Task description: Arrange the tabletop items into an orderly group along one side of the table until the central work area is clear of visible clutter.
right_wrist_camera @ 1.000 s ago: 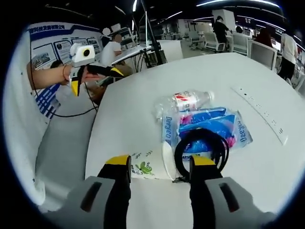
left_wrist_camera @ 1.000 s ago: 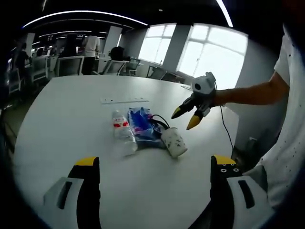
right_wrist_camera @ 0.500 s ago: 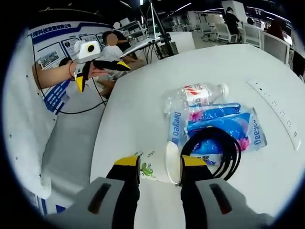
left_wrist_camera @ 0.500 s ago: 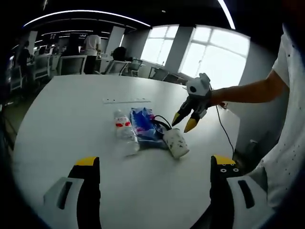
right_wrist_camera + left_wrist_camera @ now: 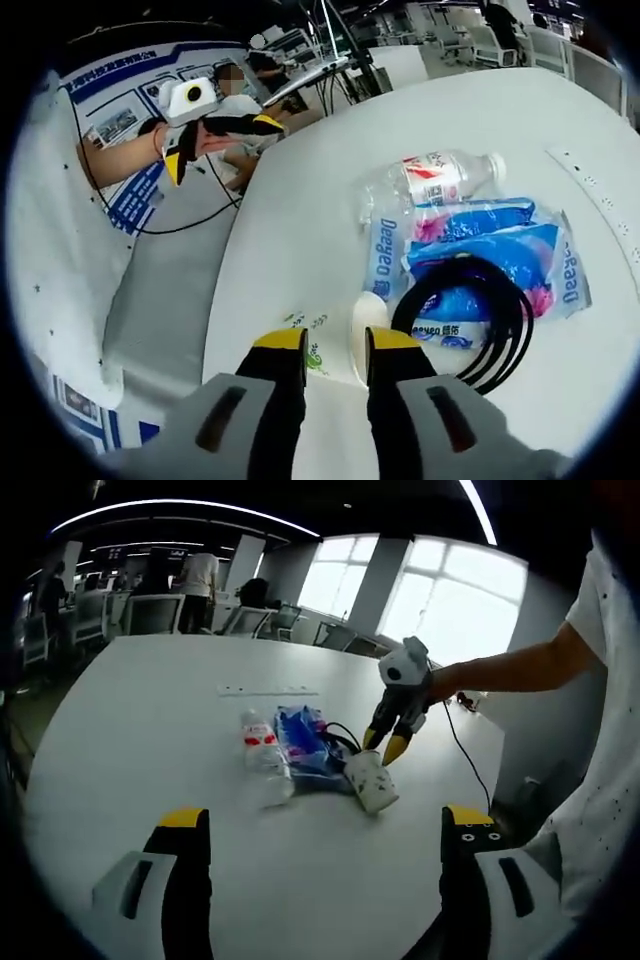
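Right gripper (image 5: 335,342) jaws narrow, pinched on rim of paper cup (image 5: 370,780) lying on its side on white table (image 5: 150,710); left gripper (image 5: 320,825) jaws wide, holding nothing. Black cable (image 5: 480,315) on blue packets (image 5: 520,250), clear bottle (image 5: 440,178) beside

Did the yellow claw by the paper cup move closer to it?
Yes. In the left gripper view the right gripper has come down to the paper cup, which stayed beside the blue packet.
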{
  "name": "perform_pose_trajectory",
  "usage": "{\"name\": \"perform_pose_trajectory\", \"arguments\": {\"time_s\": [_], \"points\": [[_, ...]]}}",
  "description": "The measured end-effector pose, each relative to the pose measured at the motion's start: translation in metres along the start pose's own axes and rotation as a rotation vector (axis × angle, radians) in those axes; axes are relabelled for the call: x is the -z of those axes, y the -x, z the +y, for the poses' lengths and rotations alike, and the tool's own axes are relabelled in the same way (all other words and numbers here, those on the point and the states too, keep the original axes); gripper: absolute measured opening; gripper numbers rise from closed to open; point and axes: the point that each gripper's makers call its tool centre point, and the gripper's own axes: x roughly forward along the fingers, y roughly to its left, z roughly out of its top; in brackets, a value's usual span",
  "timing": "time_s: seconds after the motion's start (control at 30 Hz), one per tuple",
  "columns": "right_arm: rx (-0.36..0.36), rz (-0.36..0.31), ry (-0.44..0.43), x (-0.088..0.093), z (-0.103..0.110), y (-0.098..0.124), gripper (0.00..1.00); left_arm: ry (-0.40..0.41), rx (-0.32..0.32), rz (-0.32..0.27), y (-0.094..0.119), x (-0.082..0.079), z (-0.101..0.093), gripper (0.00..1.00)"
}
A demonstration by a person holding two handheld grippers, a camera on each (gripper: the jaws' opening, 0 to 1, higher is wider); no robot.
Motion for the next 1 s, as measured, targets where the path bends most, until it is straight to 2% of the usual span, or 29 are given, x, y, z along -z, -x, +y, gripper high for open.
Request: {"name": "perform_pose_trajectory", "arguments": {"time_s": [0.17, 0.43, 0.63, 0.7, 0.73, 0.8, 0.9, 1.0], "points": [[-0.035, 0.013, -0.011, 0.001, 0.004, -0.002, 0.12, 0.002, 0.001, 0.002, -0.001, 0.001, 0.001, 0.98], [-0.084, 0.027, -0.035, 0.002, 0.016, -0.002, 0.07, 0.0, 0.01, 0.0, -0.005, -0.001, -0.001, 0.98], [-0.165, 0.02, -0.074, 0.001, 0.041, 0.0, 0.01, 0.001, 0.02, -0.001, -0.006, -0.001, -0.003, 0.97], [-0.218, 0.015, -0.115, 0.0, 0.054, 0.001, 0.0, -0.001, 0.021, -0.001, -0.005, 0.0, -0.003, 0.98], [-0.198, 0.002, -0.084, -0.002, 0.051, 0.0, 0.0, 0.0, 0.022, -0.002, -0.005, 0.0, -0.004, 0.98], [-0.206, 0.028, -0.095, 0.003, 0.057, -0.001, 0.0, 0.001, 0.023, -0.003, -0.005, 0.0, -0.004, 0.98], [-0.202, 0.022, -0.093, 0.002, 0.058, 0.0, 0.0, -0.003, 0.025, 0.001, -0.005, 0.001, -0.004, 0.98], [-0.162, -0.015, -0.07, -0.006, 0.058, 0.002, 0.0, -0.002, 0.027, -0.002, -0.004, 0.001, -0.004, 0.98]]}}
